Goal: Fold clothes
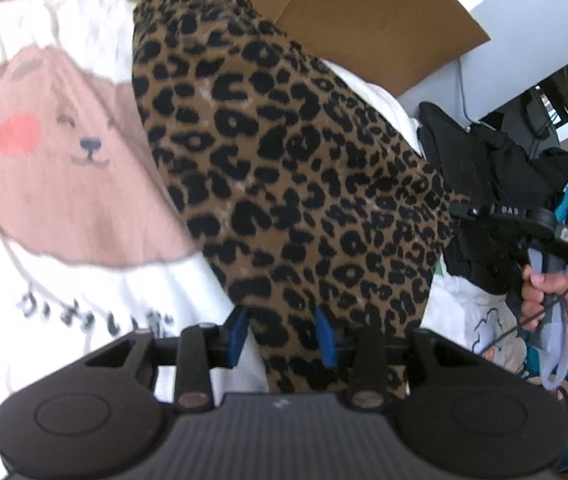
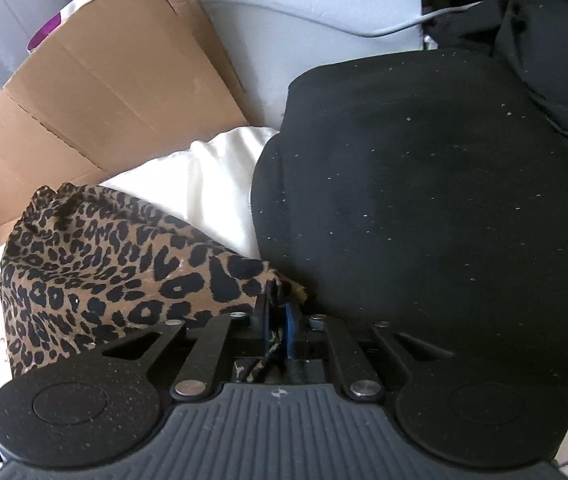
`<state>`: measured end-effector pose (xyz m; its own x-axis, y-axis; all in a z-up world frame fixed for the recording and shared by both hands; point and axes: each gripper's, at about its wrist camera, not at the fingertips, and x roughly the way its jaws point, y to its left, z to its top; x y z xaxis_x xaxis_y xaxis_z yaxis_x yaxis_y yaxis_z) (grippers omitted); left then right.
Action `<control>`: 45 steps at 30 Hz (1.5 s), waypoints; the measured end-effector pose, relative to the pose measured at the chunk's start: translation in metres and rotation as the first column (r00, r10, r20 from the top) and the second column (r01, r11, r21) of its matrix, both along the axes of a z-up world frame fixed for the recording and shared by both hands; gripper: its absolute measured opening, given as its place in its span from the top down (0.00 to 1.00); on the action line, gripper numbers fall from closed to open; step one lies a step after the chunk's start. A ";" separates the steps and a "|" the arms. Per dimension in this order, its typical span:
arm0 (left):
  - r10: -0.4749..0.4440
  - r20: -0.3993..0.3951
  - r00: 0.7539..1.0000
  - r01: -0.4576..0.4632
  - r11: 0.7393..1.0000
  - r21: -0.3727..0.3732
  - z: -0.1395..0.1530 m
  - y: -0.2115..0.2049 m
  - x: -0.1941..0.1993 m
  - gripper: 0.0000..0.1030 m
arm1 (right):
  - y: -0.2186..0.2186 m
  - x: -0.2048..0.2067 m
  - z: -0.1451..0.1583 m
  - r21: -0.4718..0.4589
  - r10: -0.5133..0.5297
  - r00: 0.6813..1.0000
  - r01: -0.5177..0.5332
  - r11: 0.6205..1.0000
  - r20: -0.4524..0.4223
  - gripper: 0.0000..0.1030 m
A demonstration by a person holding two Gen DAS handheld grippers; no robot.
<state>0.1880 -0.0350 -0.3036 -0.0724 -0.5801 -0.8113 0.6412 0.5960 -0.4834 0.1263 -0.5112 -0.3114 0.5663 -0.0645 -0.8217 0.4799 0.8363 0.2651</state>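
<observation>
Blue-padded fingers of the left hand-held gripper (image 1: 281, 336) are seen apart, with the brown leopard-print fabric garment (image 1: 284, 168) lying between them over a white cloth with a pink bear drawing (image 1: 63, 184). From the right wrist view, the right hand-held gripper (image 2: 277, 320) is clamped on a corner of the garment (image 2: 103, 256), beside a black folded cloth (image 2: 424, 200) and a brown cardboard box (image 2: 103, 92).
</observation>
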 end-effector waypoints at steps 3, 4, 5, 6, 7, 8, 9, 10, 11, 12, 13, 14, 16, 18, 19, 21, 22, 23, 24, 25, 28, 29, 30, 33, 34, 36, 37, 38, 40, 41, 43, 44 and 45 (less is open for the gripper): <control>-0.001 0.039 0.999 0.001 1.000 -0.011 0.012 -0.009 0.008 0.62 | -0.001 -0.005 0.014 -0.056 0.007 1.000 -0.006 0.998 0.010 0.94; 0.000 0.052 0.999 0.001 1.000 -0.020 0.016 -0.012 0.011 0.62 | -0.002 -0.007 0.018 -0.080 0.001 1.000 0.001 0.997 0.023 0.91; 0.003 0.061 0.998 -0.001 1.000 -0.030 0.019 -0.016 0.015 0.62 | -0.004 -0.009 0.019 -0.096 -0.012 0.999 0.016 0.995 0.033 0.90; 0.007 0.069 0.998 -0.004 0.999 -0.040 0.023 -0.020 0.020 0.62 | -0.006 -0.012 0.019 -0.097 -0.033 0.999 0.037 0.995 0.038 0.90; 0.011 0.077 0.997 -0.007 0.999 -0.049 0.026 -0.024 0.024 0.62 | -0.008 -0.013 0.018 -0.083 -0.044 0.998 0.048 0.995 0.040 0.90; 0.015 0.081 0.997 -0.010 0.998 -0.056 0.028 -0.030 0.029 0.62 | -0.009 -0.014 0.016 -0.070 -0.050 0.998 0.053 0.996 0.041 0.90; 0.019 0.083 0.996 -0.013 0.998 -0.063 0.030 -0.036 0.034 0.62 | -0.008 -0.013 0.015 -0.061 -0.031 0.999 0.033 0.998 0.040 0.90; 0.018 0.096 0.995 -0.011 0.998 -0.066 0.031 -0.043 0.039 0.62 | -0.007 -0.013 0.015 -0.056 -0.011 0.999 0.014 0.998 0.039 0.90; 0.015 0.112 0.994 -0.008 0.998 -0.067 0.033 -0.050 0.043 0.62 | -0.004 -0.013 0.017 -0.071 0.009 0.999 -0.005 0.997 0.045 0.90; 0.015 0.126 0.992 -0.007 0.998 -0.066 0.036 -0.056 0.048 0.62 | -0.002 -0.013 0.019 -0.084 0.026 0.998 -0.022 0.996 0.052 0.90; 0.017 0.135 0.991 -0.008 0.998 -0.067 0.039 -0.062 0.053 0.62 | -0.002 -0.013 0.021 -0.089 0.032 0.998 -0.027 0.996 0.062 0.90; 0.020 0.145 0.989 -0.010 0.997 -0.071 0.043 -0.069 0.059 0.62 | -0.001 -0.013 0.023 -0.095 0.038 0.997 -0.031 0.995 0.073 0.90; 0.021 0.168 0.985 -0.007 0.997 -0.080 0.049 -0.081 0.067 0.62 | -0.001 -0.013 0.026 -0.107 0.051 0.994 -0.041 0.993 0.094 0.88; 0.022 0.197 0.980 -0.006 0.997 -0.080 0.056 -0.094 0.073 0.62 | 0.000 -0.013 0.030 -0.118 0.064 0.991 -0.050 0.992 0.115 0.86; 0.023 0.209 0.978 -0.007 0.997 -0.078 0.059 -0.100 0.075 0.62 | 0.000 -0.013 0.032 -0.124 0.070 0.990 -0.055 0.991 0.125 0.85; 0.023 0.232 0.973 -0.006 0.997 -0.071 0.064 -0.115 0.081 0.62 | 0.000 -0.012 0.033 -0.119 0.078 0.987 -0.062 0.991 0.139 0.85; 0.022 0.240 0.970 -0.006 0.998 -0.070 0.067 -0.121 0.083 0.62 | -0.001 -0.011 0.033 -0.110 0.080 0.986 -0.064 0.992 0.144 0.85; 0.026 0.247 0.969 -0.010 0.998 -0.067 0.070 -0.127 0.086 0.62 | -0.001 -0.009 0.033 -0.103 0.083 0.985 -0.068 0.992 0.150 0.85; 0.032 0.254 0.967 -0.016 0.998 -0.064 0.073 -0.132 0.088 0.62 | 0.000 -0.008 0.034 -0.102 0.090 0.983 -0.074 0.992 0.160 0.83; 0.039 0.257 0.966 -0.024 0.998 -0.062 0.074 -0.137 0.090 0.62 | 0.001 -0.007 0.036 -0.101 0.096 0.981 -0.080 0.992 0.170 0.79; 0.051 0.269 0.962 -0.041 0.998 -0.042 0.076 -0.151 0.093 0.61 | 0.003 -0.004 0.040 -0.098 0.115 0.973 -0.097 0.990 0.200 0.71; 0.044 0.277 0.960 -0.037 0.999 -0.030 0.075 -0.157 0.093 0.61 | 0.004 -0.003 0.041 -0.091 0.116 0.970 -0.098 0.991 0.214 0.71; 0.036 0.281 0.959 -0.033 0.999 -0.017 0.073 -0.163 0.094 0.60 | 0.005 -0.002 0.042 -0.083 0.116 0.967 -0.100 0.992 0.227 0.71; 0.020 0.289 0.957 -0.028 0.999 0.025 0.066 -0.182 0.096 0.60 | 0.009 0.002 0.041 -0.080 0.139 0.959 -0.123 0.989 0.247 0.71; 0.025 0.287 0.958 -0.038 0.998 0.040 0.063 -0.188 0.097 0.60 | 0.011 0.004 0.040 -0.077 0.149 0.957 -0.134 0.988 0.250 0.71; 0.034 0.279 0.960 -0.051 0.997 0.056 0.058 -0.199 0.099 0.60 | 0.015 0.007 0.037 -0.069 0.169 0.952 -0.157 0.985 0.253 0.71; 0.034 0.281 0.959 -0.055 0.996 0.068 0.055 -0.203 0.099 0.60 | 0.017 0.009 0.034 -0.065 0.175 0.952 -0.163 0.984 0.251 0.71; 0.033 0.284 0.958 -0.059 0.995 0.084 0.052 -0.208 0.099 0.60 | 0.018 0.010 0.032 -0.061 0.177 0.952 -0.167 0.984 0.250 0.71; 0.035 0.270 0.962 -0.065 0.993 0.101 0.046 -0.216 0.100 0.60 | 0.019 0.013 0.028 -0.051 0.180 0.952 -0.173 0.984 0.248 0.71; 0.037 0.262 0.964 -0.067 0.992 0.108 0.043 -0.220 0.101 0.60 | 0.020 0.014 0.026 -0.048 0.182 0.951 -0.176 0.983 0.248 0.71; 0.051 0.224 0.973 -0.078 0.990 0.114 0.036 -0.225 0.103 0.60 | 0.022 0.018 0.022 -0.041 0.188 0.950 -0.184 0.982 0.250 0.71; 0.056 0.215 0.975 -0.084 0.989 0.122 0.033 -0.227 0.104 0.60 | 0.023 0.019 0.021 -0.036 0.193 0.948 -0.190 0.981 0.252 0.71; 0.060 0.209 0.976 -0.089 0.987 0.132 0.030 -0.228 0.104 0.60 | 0.024 0.021 0.019 -0.031 0.197 0.947 -0.196 0.980 0.254 0.71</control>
<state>0.2923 -0.2634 -0.2731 0.1416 -0.4576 -0.8778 0.6686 0.6981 -0.2561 0.1476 -0.4870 -0.2923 0.7584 0.0656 -0.6485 0.2228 0.9089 0.3524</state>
